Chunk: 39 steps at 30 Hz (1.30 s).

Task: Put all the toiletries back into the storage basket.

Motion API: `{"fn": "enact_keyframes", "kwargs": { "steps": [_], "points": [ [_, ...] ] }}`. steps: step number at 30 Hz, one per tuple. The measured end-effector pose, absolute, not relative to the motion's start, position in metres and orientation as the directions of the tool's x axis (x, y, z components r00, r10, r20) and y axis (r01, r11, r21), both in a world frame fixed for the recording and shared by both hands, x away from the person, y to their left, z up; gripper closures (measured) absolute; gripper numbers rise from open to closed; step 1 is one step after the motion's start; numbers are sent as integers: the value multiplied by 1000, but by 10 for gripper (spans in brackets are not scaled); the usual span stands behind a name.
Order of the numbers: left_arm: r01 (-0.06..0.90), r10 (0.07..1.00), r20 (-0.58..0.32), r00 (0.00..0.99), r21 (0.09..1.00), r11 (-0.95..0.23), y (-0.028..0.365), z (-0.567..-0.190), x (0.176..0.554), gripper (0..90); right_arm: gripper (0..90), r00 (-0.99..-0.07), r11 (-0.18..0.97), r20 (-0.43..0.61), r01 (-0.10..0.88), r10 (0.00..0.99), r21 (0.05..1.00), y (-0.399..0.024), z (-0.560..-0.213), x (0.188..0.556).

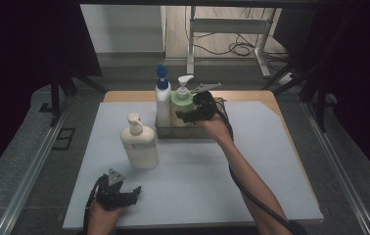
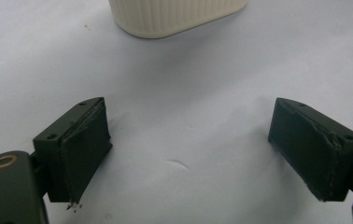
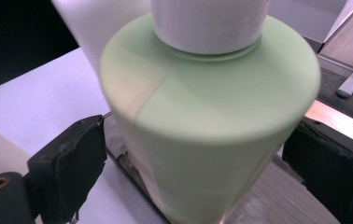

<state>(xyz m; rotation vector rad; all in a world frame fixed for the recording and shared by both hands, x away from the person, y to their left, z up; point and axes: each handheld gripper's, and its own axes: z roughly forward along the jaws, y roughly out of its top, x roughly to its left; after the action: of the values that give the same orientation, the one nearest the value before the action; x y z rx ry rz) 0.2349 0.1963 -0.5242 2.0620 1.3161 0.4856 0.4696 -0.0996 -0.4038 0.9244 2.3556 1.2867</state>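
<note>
A green pump bottle (image 1: 182, 104) (image 3: 212, 116) stands in a low metal tray (image 1: 173, 132) at the back of the mat, beside a tall white bottle with a blue cap (image 1: 163, 100) (image 3: 100, 28). My right gripper (image 1: 185, 116) (image 3: 193, 163) is open, with one jaw on each side of the green bottle's body. A small gap shows at the left jaw. A cream pump bottle (image 1: 139, 147) (image 2: 174, 16) stands on the mat left of the tray. My left gripper (image 1: 129, 188) (image 2: 188, 154) is open and empty, low over the mat just in front of the cream bottle.
A pale mat (image 1: 197, 166) covers a wooden table (image 1: 251, 95). A white metal frame (image 1: 232, 29) and floor cables (image 1: 242, 49) lie beyond the far edge. Dark curtains (image 1: 26, 44) hang on both sides. The right gripper's cable (image 1: 251, 196) trails along the forearm.
</note>
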Motion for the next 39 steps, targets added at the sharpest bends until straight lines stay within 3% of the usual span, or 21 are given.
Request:
{"fn": "enact_keyframes", "kwargs": {
  "steps": [39],
  "points": [
    [667,902,-28,430,684,-296,196,-524,235,122,23,-808,474,-31,314,589,822,-127,-377,409]
  ]
}}
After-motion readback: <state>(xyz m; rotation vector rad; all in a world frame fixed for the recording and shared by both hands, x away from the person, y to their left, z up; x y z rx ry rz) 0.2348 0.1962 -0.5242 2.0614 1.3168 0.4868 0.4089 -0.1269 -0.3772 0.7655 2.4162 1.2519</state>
